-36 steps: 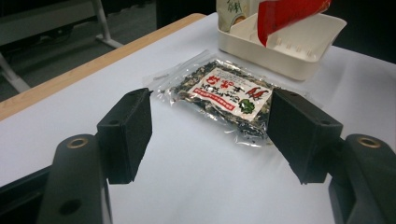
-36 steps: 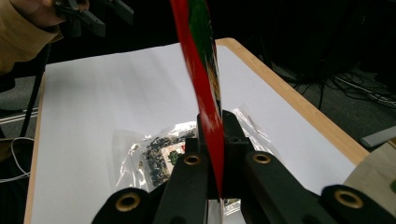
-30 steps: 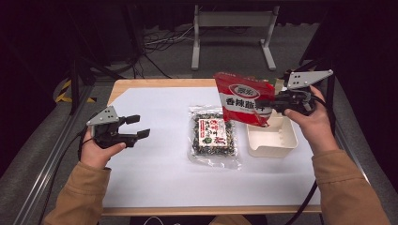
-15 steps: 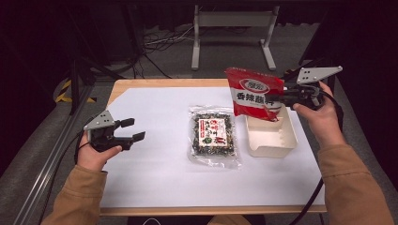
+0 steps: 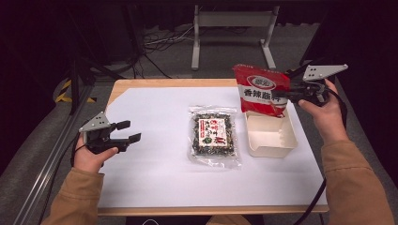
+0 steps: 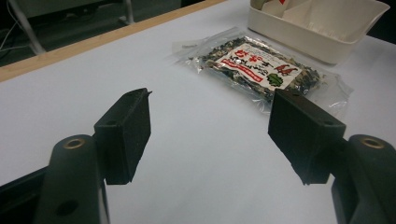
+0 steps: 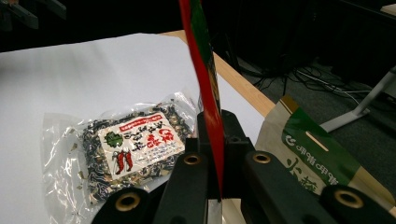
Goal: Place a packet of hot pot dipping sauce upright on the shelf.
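Carried rightward over the white tray (image 5: 270, 136), the red snack bag (image 5: 260, 89) hangs clenched between the right gripper (image 5: 281, 96) jaws.

Both hands raised, each carrying a gripper: ours on the left stands open, ours on the right is clamped.

Our left hand (image 5: 91, 154) sits low at the near left, its sleeved forearm entering from the bottom edge; the left gripper (image 5: 127, 132) points toward the table's middle with its two black jaws wide apart and nothing between them. Our right hand (image 5: 324, 105) is held higher at the far right, forearm angled up from the lower right corner; the right gripper (image 5: 278, 96) points leftward, jaws pressed together on the edge of the red packet (image 5: 260, 89).
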Demonstrator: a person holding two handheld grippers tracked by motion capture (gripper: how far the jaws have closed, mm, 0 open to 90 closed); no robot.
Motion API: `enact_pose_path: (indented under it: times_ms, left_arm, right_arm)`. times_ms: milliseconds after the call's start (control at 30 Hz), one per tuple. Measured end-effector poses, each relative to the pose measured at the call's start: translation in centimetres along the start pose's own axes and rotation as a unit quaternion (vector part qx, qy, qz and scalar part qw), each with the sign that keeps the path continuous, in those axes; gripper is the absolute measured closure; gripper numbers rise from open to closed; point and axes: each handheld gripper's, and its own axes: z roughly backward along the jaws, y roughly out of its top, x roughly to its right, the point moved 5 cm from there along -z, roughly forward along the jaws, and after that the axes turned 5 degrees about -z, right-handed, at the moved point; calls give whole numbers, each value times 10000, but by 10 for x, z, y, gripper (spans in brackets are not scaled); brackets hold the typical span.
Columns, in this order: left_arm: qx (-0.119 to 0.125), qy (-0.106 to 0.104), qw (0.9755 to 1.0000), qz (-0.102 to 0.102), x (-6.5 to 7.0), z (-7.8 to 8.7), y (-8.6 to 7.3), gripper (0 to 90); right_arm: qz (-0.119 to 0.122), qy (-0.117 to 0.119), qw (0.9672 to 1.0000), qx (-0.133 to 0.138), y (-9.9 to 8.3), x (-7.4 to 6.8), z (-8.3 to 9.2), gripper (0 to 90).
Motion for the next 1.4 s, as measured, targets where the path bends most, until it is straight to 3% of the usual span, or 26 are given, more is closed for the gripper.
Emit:
enact_pose_path:
  times_ms: [567, 1133, 1400]
  left_arm:
    - [-34, -1, 10000, 37, -2, -2, -2, 308]
    - [-76, -64, 9999, 35, 0, -4, -3, 318]
    - [-108, -94, 9999, 34, 1, -6, -3, 317]
  right_arm:
    - [-195, -128, 9995, -197, -21, 19, -11, 890]
    - [-236, -420, 9982, -363, -39, 38, -31, 887]
    - [-309, -584, 9974, -294, -48, 44, -34, 879]
